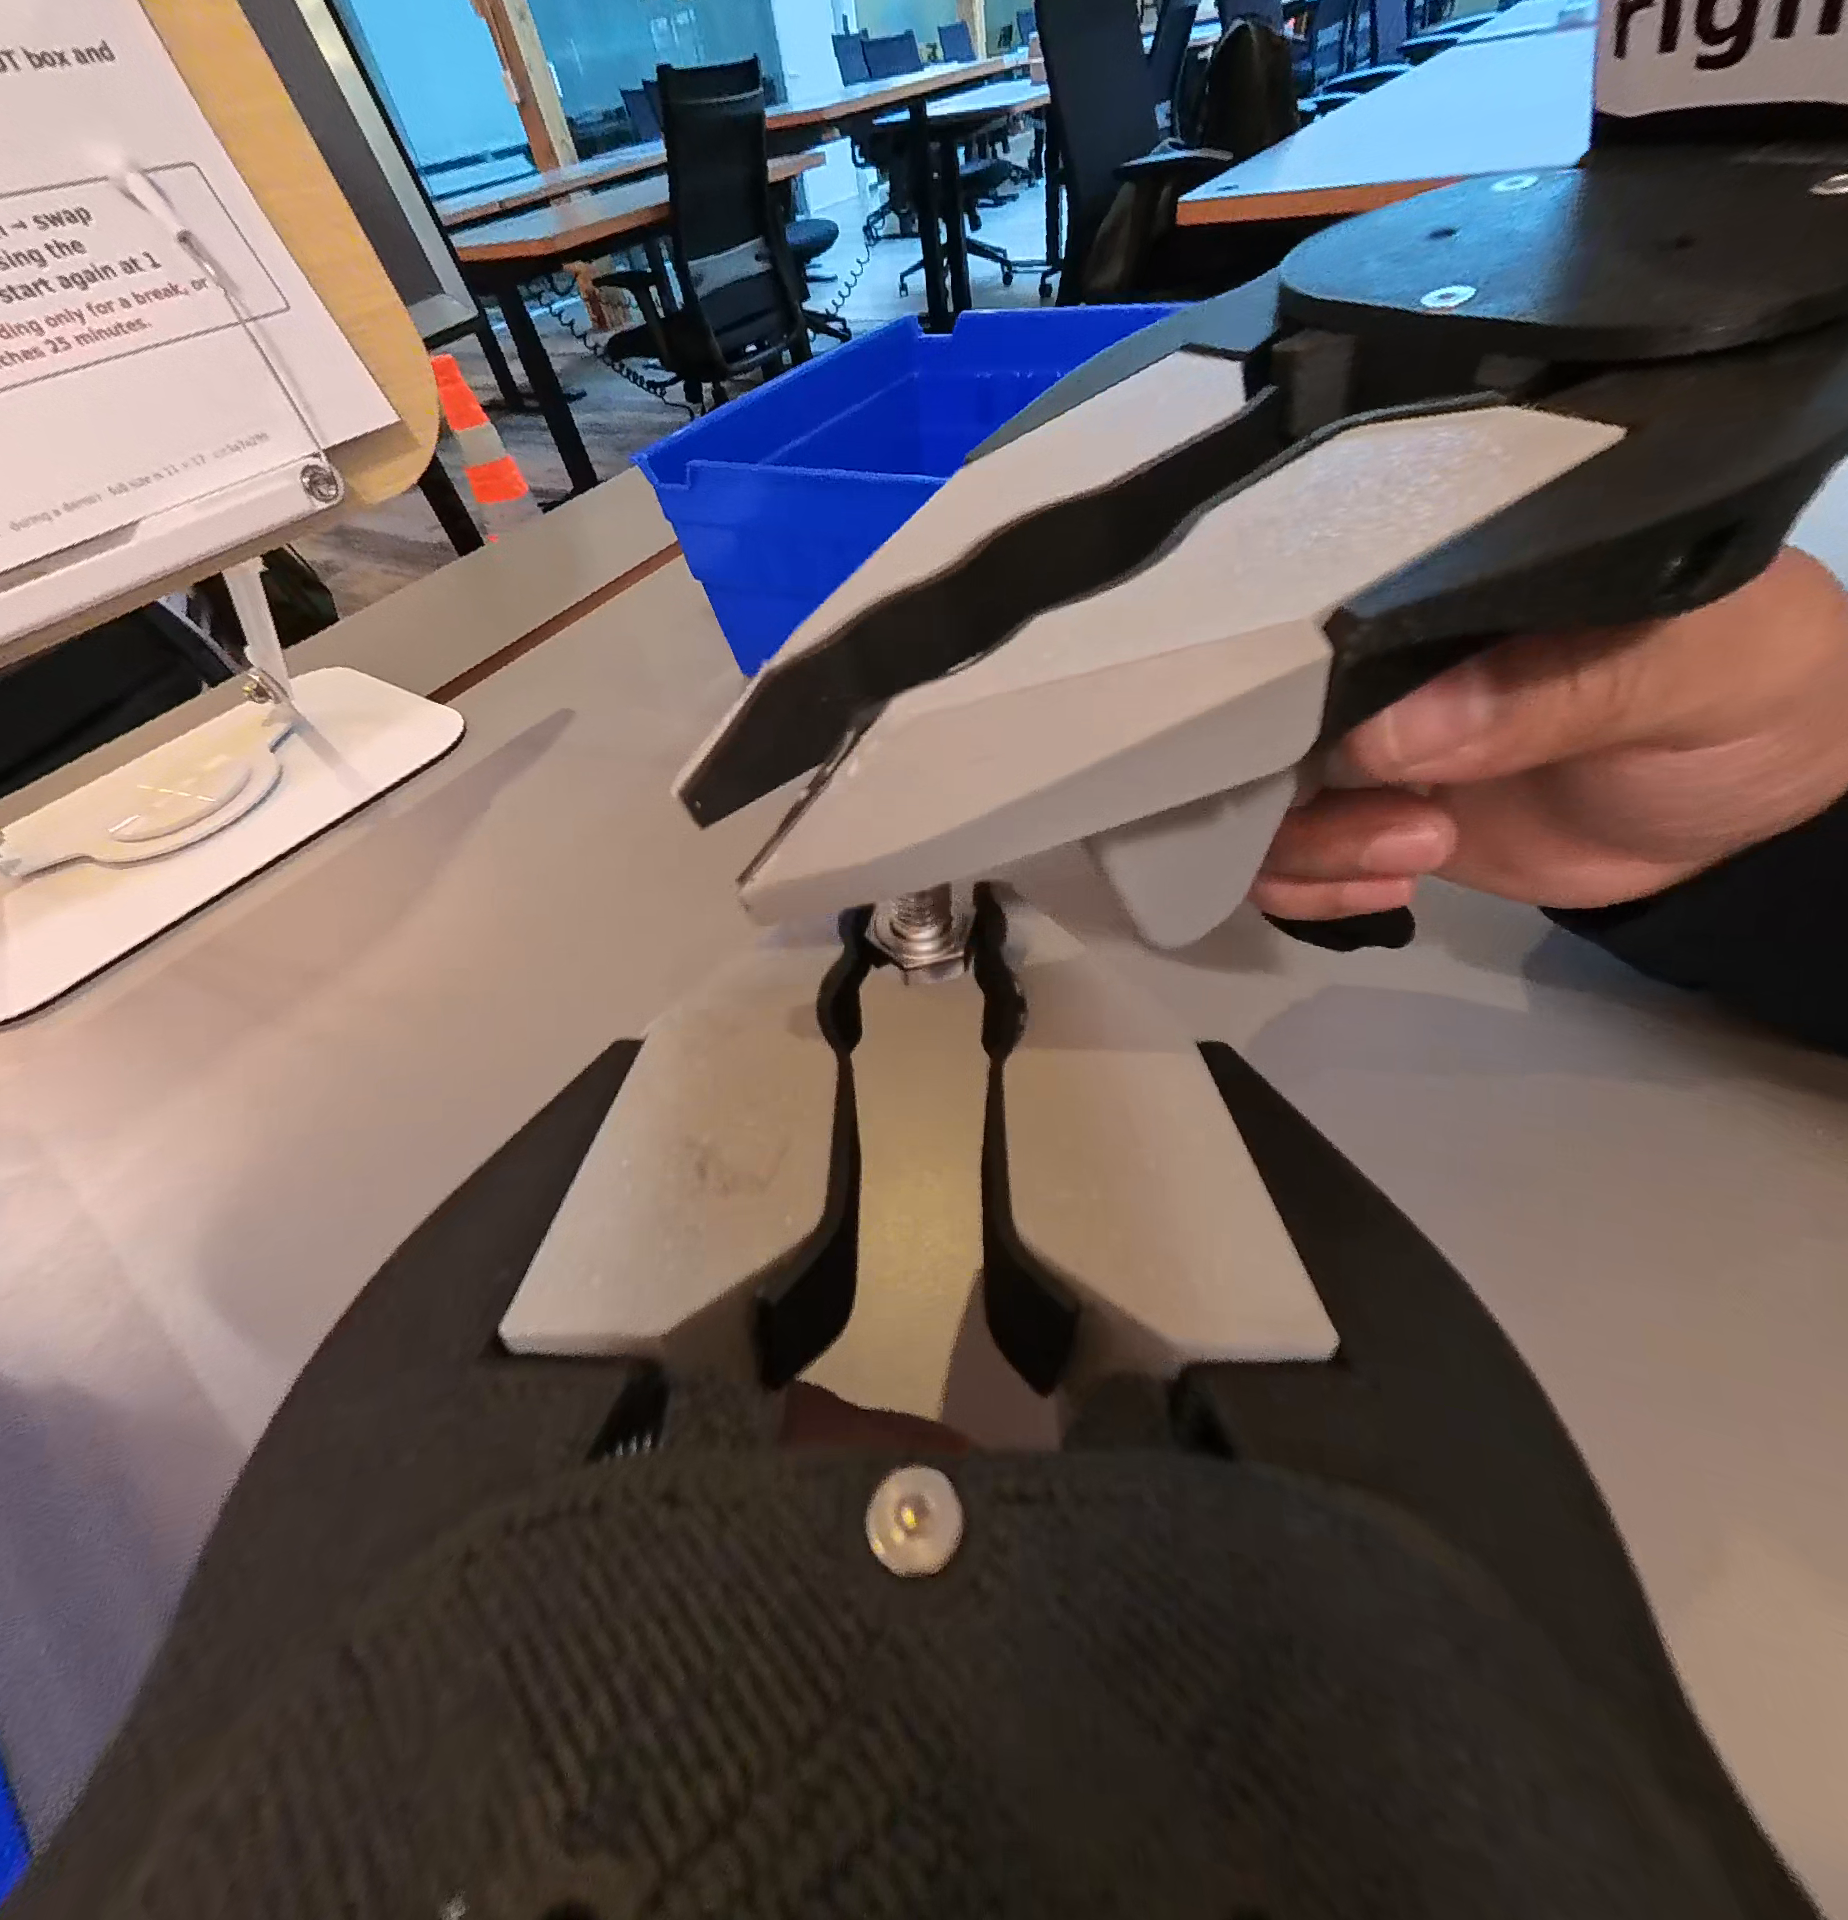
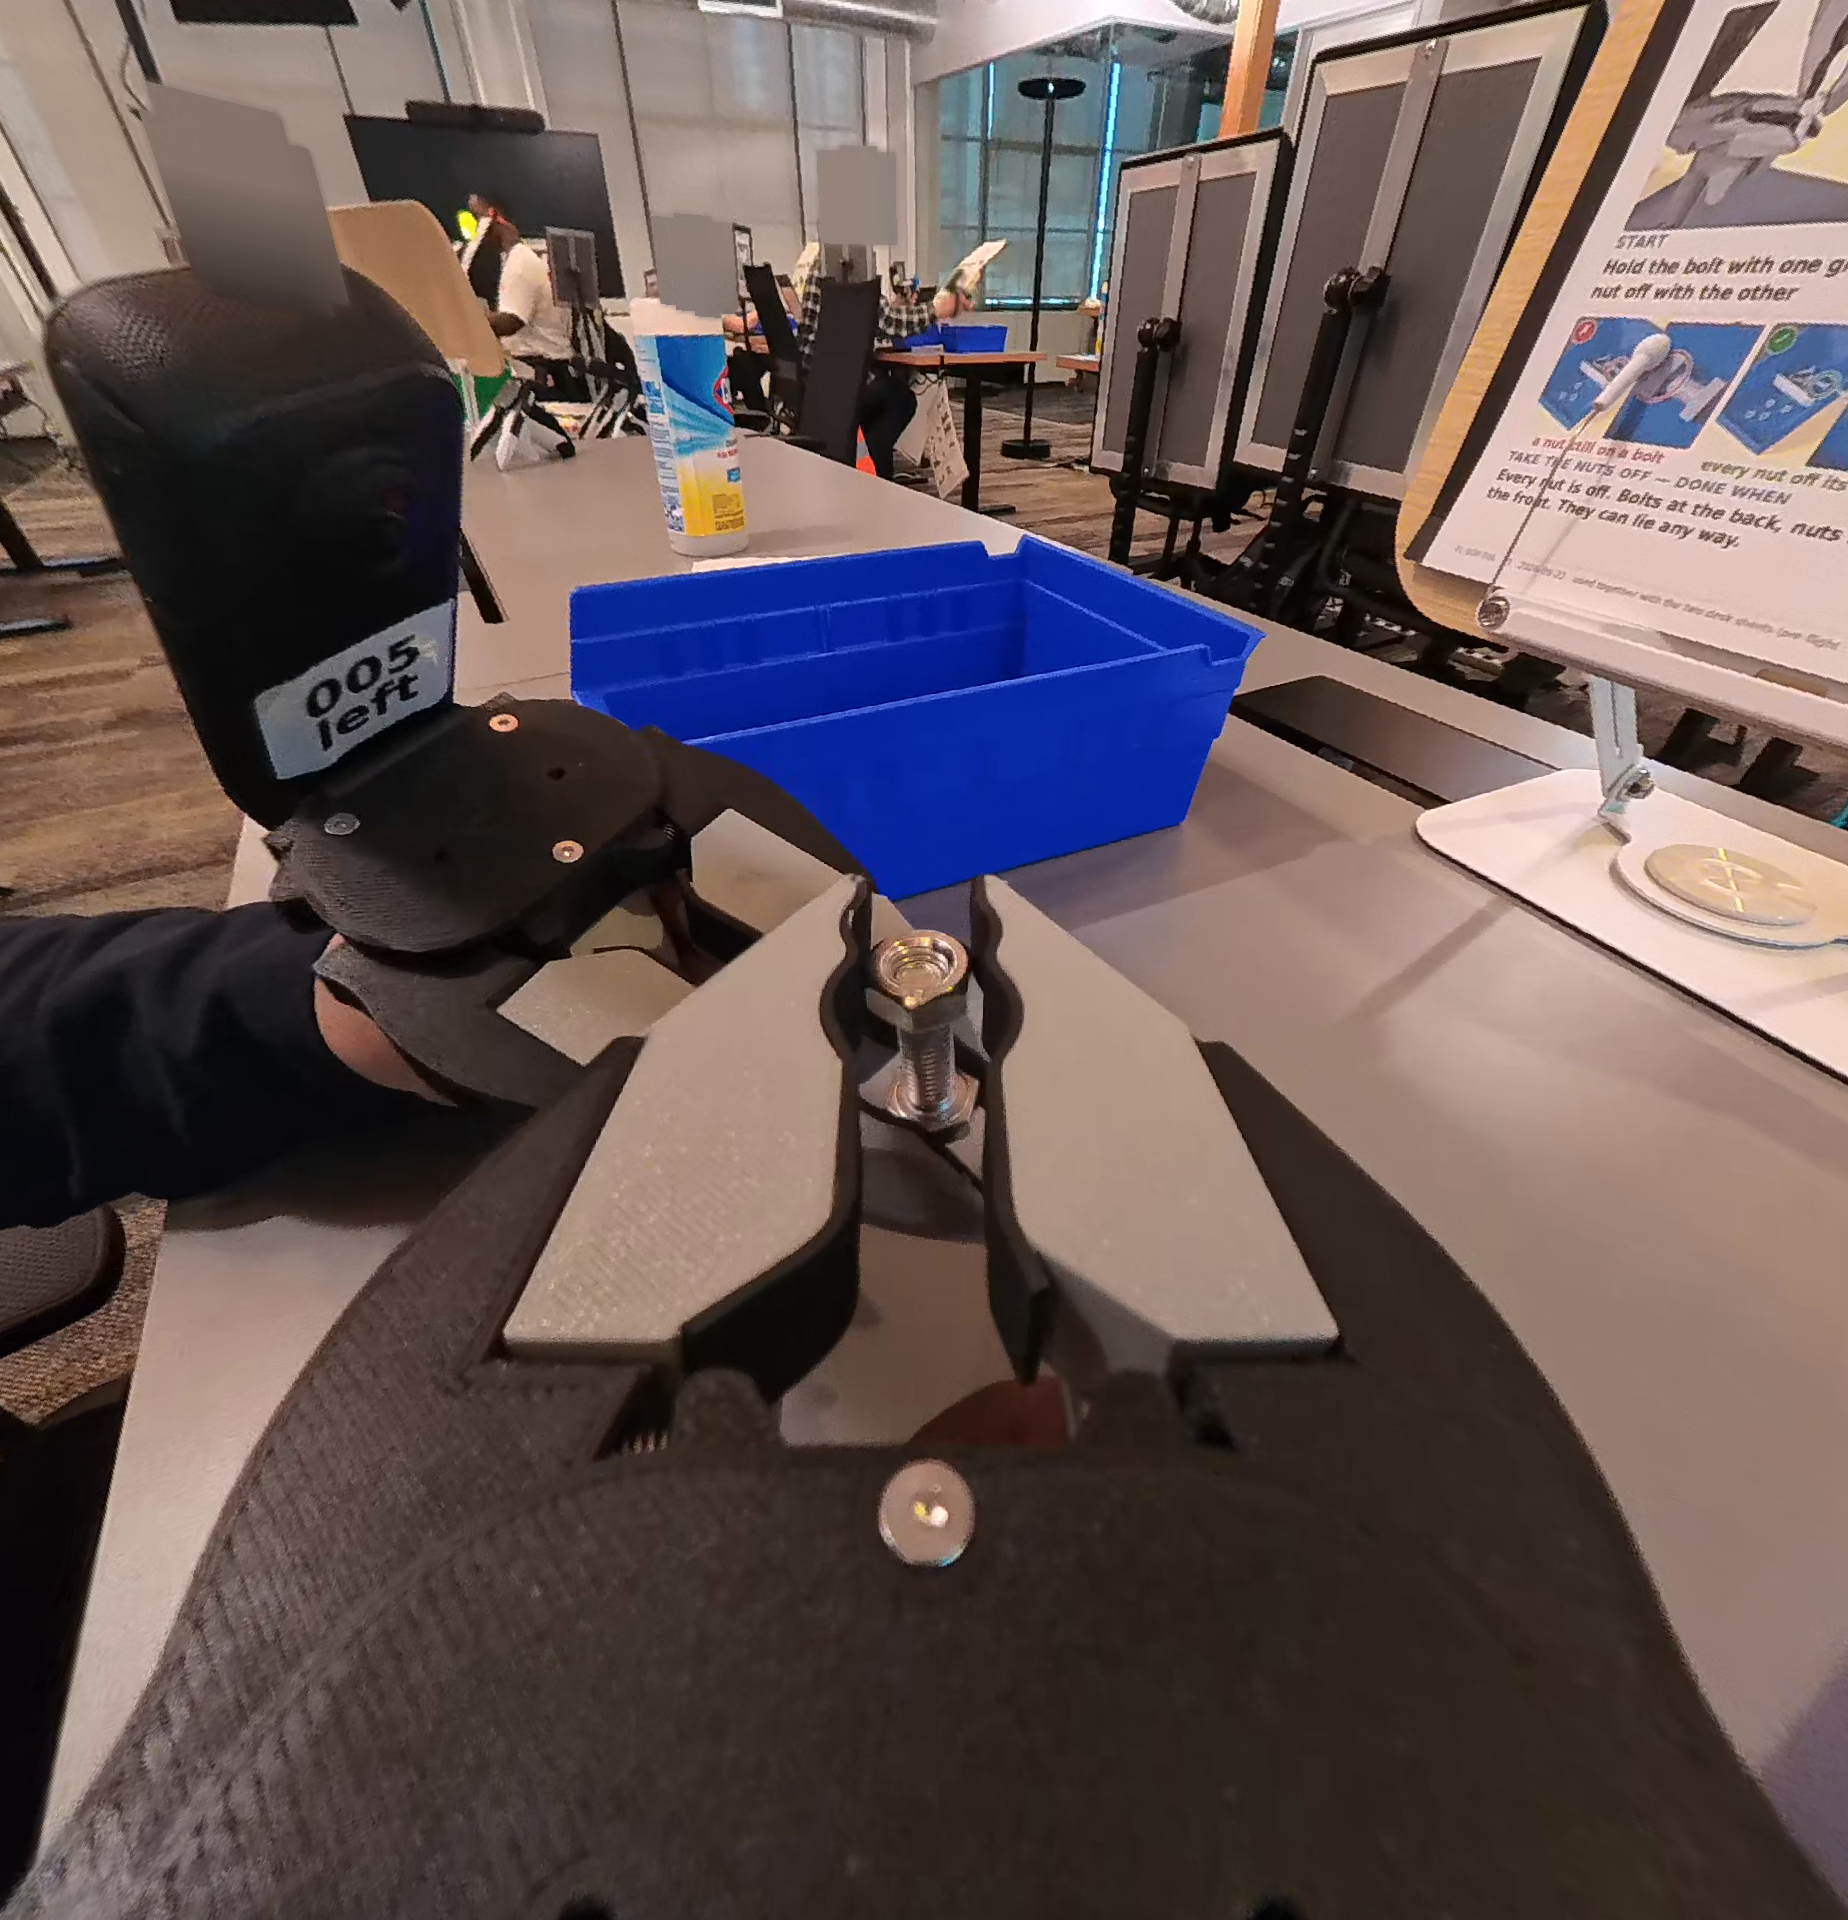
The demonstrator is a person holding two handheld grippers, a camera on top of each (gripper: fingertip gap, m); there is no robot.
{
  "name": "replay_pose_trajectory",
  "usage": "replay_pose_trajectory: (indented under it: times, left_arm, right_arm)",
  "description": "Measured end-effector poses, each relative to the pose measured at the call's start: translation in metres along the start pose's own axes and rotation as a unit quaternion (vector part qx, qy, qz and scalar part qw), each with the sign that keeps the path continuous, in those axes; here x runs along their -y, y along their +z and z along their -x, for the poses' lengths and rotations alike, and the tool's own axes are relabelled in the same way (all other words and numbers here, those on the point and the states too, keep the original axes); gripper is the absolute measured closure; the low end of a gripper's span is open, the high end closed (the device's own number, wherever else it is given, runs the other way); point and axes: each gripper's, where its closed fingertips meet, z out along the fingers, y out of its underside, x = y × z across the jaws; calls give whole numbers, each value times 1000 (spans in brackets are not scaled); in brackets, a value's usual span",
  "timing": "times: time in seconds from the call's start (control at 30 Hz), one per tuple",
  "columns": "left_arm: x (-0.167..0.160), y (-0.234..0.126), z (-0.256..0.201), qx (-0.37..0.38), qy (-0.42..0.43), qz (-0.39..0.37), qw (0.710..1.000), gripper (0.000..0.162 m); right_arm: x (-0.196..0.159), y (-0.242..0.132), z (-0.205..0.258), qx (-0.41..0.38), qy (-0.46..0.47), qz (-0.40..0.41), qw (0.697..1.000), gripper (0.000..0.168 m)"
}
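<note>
Silver metal shines in the middle of both views: a short bolt stands straight up, just above the grey counter. A nut sits on its top end, and a six-sided head is at its bottom end.

The left gripper comes in low, and its fingers pinch the bottom head from both sides. The right gripper sits higher. Its fingers close around the nut, which rests in the curvy dip of the black pads. I think both holds look snug, but the pads hide the exact touching spots.

In the left wrist view the right gripper crosses over the bolt from the right of the frame, with a hand around its grip. The two grippers are very close, one above the other. The bolt looks straight, not leaning, and that seems good, because a leaning bolt could slip out of the pads.

Just behind the bolt, in the middle of the right wrist view, is a blue bin with a wall across its inside. No parts show in it from here. A white tub of wipes stands farther back. A sheet on a stand is at the upper right of the frame.
</note>
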Motion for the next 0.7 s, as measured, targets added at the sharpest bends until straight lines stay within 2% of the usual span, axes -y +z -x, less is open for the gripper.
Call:
replay_pose_trajectory:
  times: [0.1, 0.2, 0.47, 0.7]
  left_arm:
    - [-1, 0, 2, 3, -1, 2, 1000, 145]
    - [-1, -1, 7, 13, -6, 1, 1000, 145]
    - [-7, -7, 33, 52, -34, 7, 998, 145]
    - [-5, -5, 24, 40, -18, 9, 999, 146]
  right_arm:
    - [1, 0, 0, 3, 5, -5, 1000, 152]
    - [4, -2, -2, -3, 10, -14, 1000, 142]
    - [3, -4, 1, -3, -1, -13, 1000, 140]
    - [-1, 0, 1, -9, -7, -4, 1000, 147]
